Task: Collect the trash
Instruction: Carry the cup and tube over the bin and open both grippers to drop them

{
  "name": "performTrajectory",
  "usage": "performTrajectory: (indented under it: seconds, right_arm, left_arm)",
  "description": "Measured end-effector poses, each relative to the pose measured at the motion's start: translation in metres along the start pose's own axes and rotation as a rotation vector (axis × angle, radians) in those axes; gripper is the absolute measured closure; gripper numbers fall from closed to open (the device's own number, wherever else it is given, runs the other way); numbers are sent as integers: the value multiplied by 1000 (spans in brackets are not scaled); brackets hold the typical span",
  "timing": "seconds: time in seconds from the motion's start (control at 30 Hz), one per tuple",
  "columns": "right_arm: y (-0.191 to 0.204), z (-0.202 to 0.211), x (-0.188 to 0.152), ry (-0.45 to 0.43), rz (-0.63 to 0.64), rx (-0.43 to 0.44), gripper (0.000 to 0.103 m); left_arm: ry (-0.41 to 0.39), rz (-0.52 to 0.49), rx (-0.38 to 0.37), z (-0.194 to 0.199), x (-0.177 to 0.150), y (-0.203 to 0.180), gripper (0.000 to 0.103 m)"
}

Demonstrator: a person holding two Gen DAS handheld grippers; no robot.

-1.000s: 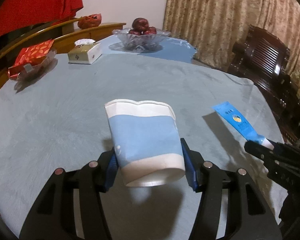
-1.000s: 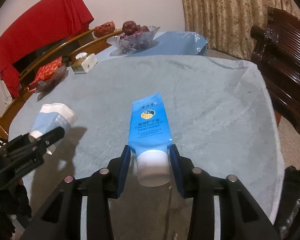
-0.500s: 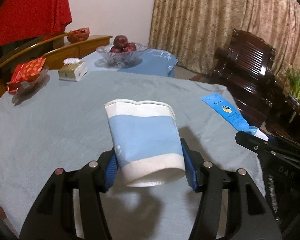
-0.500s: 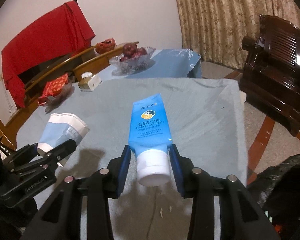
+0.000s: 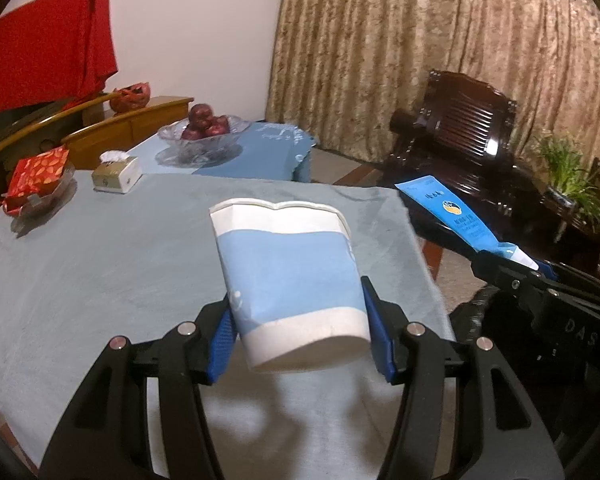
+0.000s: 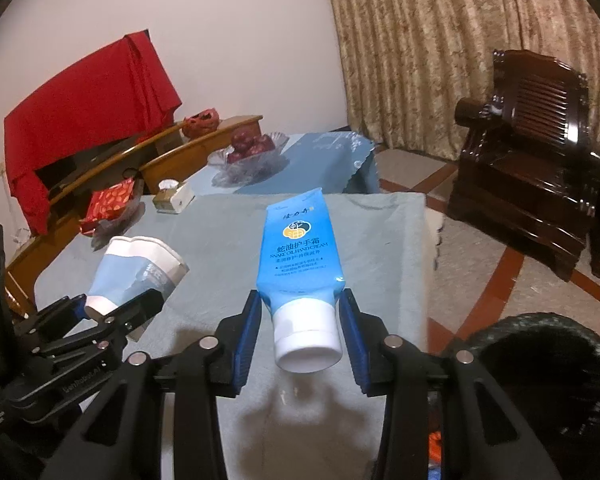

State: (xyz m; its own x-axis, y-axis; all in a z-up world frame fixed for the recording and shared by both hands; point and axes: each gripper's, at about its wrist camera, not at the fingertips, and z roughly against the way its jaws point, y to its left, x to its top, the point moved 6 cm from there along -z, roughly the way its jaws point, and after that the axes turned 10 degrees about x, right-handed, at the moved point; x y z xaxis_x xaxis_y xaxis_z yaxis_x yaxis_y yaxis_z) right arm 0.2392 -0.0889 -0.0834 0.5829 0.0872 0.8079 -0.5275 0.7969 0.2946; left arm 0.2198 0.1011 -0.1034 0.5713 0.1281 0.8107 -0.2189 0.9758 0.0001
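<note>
My left gripper (image 5: 300, 336) is shut on a crushed blue and white paper cup (image 5: 288, 276), held above the grey-blue table (image 5: 100, 264). The cup also shows in the right wrist view (image 6: 136, 272). My right gripper (image 6: 302, 332) is shut on a blue hand cream tube (image 6: 300, 256) by its white cap end, above the table's near right corner. The tube also shows at the right of the left wrist view (image 5: 452, 216). A black trash bag (image 6: 540, 368) stands open on the floor to the lower right of the right gripper.
On the far side of the table (image 6: 380, 232) are a tissue box (image 5: 116, 174), a red packet in a clear dish (image 5: 36, 180) and a glass fruit bowl (image 5: 204, 136). A dark wooden chair (image 6: 532, 176) stands on the floor to the right.
Both grippers have drawn back and turned right with their items still held. The table's right edge, the floor and the black trash bag have come into view.
</note>
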Motion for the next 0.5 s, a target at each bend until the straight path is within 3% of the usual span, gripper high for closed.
performTrajectory:
  seconds: [0.5]
  right_arm:
    - [-59, 91, -17, -56, -55, -129, 63]
  left_arm:
    - [-30, -86, -146, 36, -11, -95, 48]
